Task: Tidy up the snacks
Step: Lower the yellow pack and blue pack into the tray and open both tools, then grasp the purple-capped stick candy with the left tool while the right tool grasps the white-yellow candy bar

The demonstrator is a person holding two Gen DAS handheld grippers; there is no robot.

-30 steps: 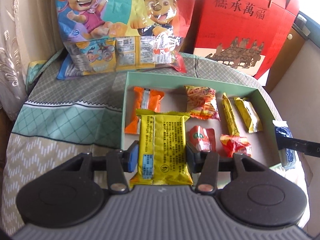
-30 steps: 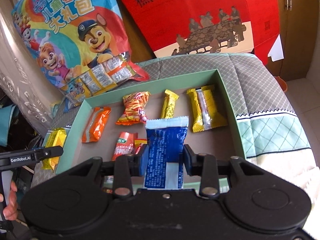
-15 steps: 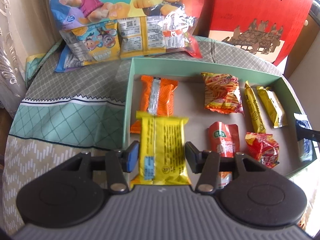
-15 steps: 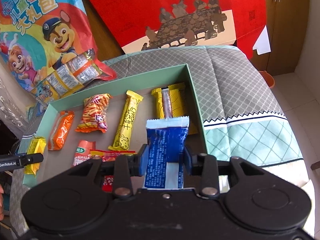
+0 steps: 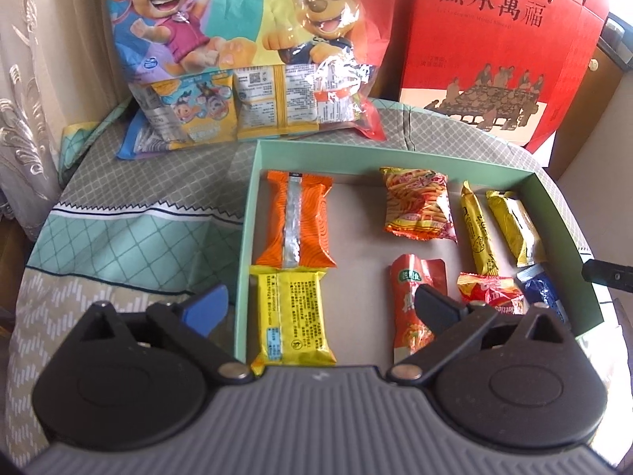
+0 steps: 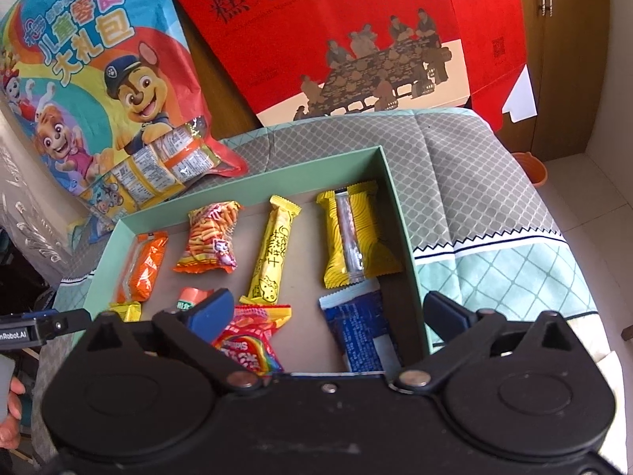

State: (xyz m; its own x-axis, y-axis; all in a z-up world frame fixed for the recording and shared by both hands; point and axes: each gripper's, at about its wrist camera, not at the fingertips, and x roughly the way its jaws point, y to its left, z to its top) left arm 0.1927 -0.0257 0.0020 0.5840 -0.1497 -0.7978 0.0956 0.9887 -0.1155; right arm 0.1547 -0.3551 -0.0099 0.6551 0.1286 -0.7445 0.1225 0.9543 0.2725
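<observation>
A pale green box [image 5: 399,149] [image 6: 253,188] lies on the cloth and holds several snack packets. My left gripper [image 5: 320,304] is open above the box's near left corner, where a yellow packet [image 5: 292,316] lies flat below an orange packet [image 5: 297,223]. My right gripper [image 6: 328,310] is open above the near right corner, where a blue packet [image 6: 362,330] lies flat below a yellow wafer packet [image 6: 352,233]. A red sausage packet [image 5: 415,308], a striped chips packet [image 5: 419,204], a yellow stick [image 6: 275,251] and a red candy bag [image 6: 249,336] also lie inside.
A large cartoon snack bag [image 5: 245,51] [image 6: 99,91] leans behind the box on the left. A red gift bag [image 5: 498,39] [image 6: 356,35] stands behind on the right. The patterned cloth [image 5: 130,233] [image 6: 490,213] drops off at its edges. A wooden cabinet [image 6: 561,59] stands far right.
Both grippers opened. The yellow packet dropped from the left gripper into the box's near left corner, and the blue packet dropped from the right gripper into the near right corner.
</observation>
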